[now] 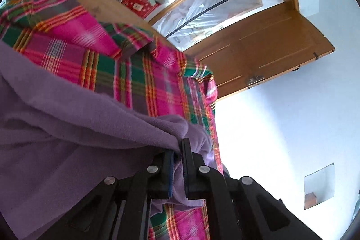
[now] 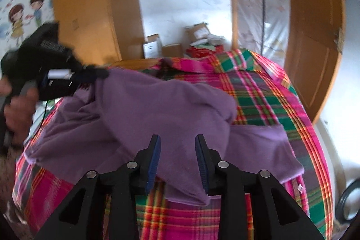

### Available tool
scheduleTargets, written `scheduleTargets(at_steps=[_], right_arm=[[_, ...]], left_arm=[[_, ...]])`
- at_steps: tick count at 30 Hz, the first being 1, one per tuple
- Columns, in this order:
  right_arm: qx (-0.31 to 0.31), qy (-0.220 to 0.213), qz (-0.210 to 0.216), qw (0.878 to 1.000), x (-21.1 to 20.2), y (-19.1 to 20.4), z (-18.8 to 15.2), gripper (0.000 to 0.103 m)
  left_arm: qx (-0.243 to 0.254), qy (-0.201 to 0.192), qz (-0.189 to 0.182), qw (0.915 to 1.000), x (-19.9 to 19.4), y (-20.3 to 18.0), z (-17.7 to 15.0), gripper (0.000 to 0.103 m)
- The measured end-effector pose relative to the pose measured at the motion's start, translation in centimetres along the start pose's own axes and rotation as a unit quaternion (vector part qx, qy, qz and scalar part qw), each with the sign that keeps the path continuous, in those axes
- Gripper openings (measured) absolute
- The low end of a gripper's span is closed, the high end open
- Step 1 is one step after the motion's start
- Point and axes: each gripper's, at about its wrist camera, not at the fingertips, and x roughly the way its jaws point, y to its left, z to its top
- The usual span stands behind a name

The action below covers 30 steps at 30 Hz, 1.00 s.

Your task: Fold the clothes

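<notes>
Mid-fold on the plaid bedspread (image 2: 258,91)
We pinch the purple fleece garment (image 2: 146,109) in our left gripper (image 1: 177,150); our right gripper (image 2: 177,138) hovers above it, jaws apart, likely needing a free edge.

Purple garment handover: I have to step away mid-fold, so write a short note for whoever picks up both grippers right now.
Left gripper: shut on a bunched edge of the purple garment, lifting it off the plaid blanket.
Right gripper: open, holding nothing, poised above the garment's near edge.
Garment: rumpled across the blanket, one part spread out flat toward the right.
Done: one edge picked up; no neat fold visible yet.
Left: probably grip the near edge with the right gripper, straighten the cloth, then fold.
</notes>
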Motion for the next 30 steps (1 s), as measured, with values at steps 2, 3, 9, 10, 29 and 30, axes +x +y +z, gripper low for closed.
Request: scheduleTargets(at_steps=[2,3,9,10,29,30], right_arm=[[-0.014,0.0,-0.001,1.0,0.3,0.9,-0.1,0.047],[-0.021,-0.001,-0.002,1.0,0.4,1.3,-0.2,0.047],[-0.042,-0.002,-0.011,0.999,1.2,2.7,-0.2,0.047],[-0.044,-0.002,-0.014,0.999,1.3,2.9,-0.2,0.047],[0.02,-0.03,-0.038,0.999,1.0,1.7,0.7,0.047],[0.023,-0.034,-0.038,0.998,0.9,1.6,0.8,0.047]], left_arm=[[0.005,-0.006,-0.002,1.0,-0.3,-0.5,0.4,0.006],[0.006,-0.008,-0.002,1.0,-0.3,-0.7,0.6,0.006],[0.016,-0.02,-0.014,0.9996,-1.5,-1.8,1.1,0.006],[0.017,-0.022,-0.016,0.9995,-1.7,-1.9,1.1,0.006],[0.003,-0.058,-0.043,0.9973,-4.1,-1.6,1.5,0.006],[0.004,-0.059,-0.044,0.9973,-4.2,-1.6,1.5,0.006]])
